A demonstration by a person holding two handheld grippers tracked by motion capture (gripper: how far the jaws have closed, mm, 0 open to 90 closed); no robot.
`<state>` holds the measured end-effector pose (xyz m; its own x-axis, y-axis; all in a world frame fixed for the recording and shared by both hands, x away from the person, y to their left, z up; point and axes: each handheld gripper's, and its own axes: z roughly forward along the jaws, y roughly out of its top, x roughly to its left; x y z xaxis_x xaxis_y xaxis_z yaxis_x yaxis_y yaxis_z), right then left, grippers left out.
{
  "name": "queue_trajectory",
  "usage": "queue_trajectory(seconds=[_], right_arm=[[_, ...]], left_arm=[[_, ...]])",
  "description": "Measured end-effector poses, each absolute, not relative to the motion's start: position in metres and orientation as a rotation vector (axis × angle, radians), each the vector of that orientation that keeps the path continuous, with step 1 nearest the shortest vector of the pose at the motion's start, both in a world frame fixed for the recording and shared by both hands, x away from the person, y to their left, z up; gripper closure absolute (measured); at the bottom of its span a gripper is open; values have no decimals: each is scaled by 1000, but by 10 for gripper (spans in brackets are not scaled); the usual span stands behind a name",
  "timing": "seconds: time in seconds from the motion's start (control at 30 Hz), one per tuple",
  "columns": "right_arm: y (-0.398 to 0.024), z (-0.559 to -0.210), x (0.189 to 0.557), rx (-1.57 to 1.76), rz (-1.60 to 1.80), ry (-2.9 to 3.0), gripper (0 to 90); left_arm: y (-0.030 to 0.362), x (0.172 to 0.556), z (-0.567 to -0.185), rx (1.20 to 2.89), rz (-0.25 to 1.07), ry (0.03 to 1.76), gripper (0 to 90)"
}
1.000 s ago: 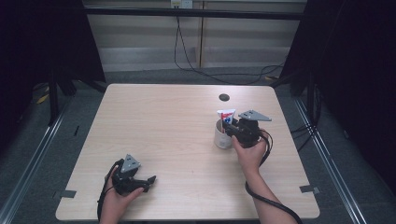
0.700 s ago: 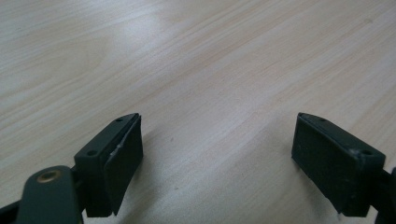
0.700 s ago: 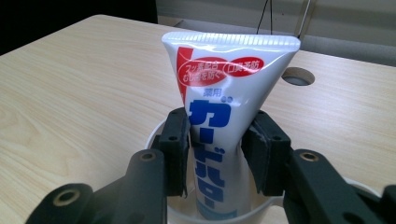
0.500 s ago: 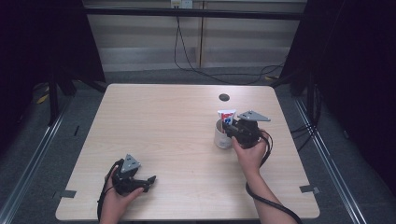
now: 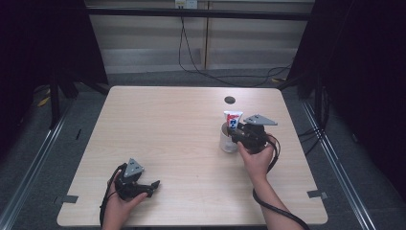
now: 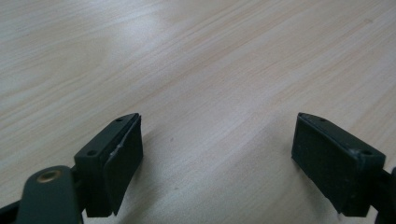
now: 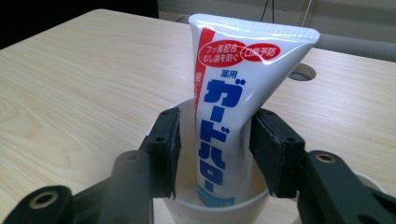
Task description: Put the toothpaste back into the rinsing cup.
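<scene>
A white toothpaste tube [image 7: 233,107] with blue and red print stands in a white cup [image 7: 219,207], crimped end up and leaning slightly toward the far side of the cup. In the high view the tube [image 5: 233,119] rises above the rim of the cup [image 5: 227,142], which stands on the right half of the table [image 5: 172,129], nearer the far edge than the near one.

The right gripper [image 7: 215,147] is positioned at the cup mouth with one jaw on each side of the tube. The right-hand jaw lies against the tube edge; a narrow gap appears to remain at the left-hand jaw, so a firm grip cannot be confirmed from this angle. In the high view the right gripper [image 5: 242,135] sits just beside the cup, held by the right hand [image 5: 256,160], with its cable [image 5: 275,208] trailing toward the near edge.

A round dark hole [image 5: 230,100] lies in the tabletop beyond the cup.

The left gripper [image 5: 149,188] rests low over the near left corner of the table, held by the left hand [image 5: 119,206], well apart from the cup. Its jaws [image 6: 217,163] stand wide apart with bare wood between them
</scene>
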<state>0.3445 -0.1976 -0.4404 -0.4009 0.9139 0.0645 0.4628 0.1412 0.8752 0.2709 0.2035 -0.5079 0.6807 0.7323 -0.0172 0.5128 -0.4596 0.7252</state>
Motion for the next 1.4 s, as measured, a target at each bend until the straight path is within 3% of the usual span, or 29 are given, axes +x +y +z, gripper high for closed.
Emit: queue_trajectory(seconds=[1.4], right_arm=[[-210,-425,339,1251,1213,2024,186]], left_arm=[[204,271,-508,2165,388,951,163]])
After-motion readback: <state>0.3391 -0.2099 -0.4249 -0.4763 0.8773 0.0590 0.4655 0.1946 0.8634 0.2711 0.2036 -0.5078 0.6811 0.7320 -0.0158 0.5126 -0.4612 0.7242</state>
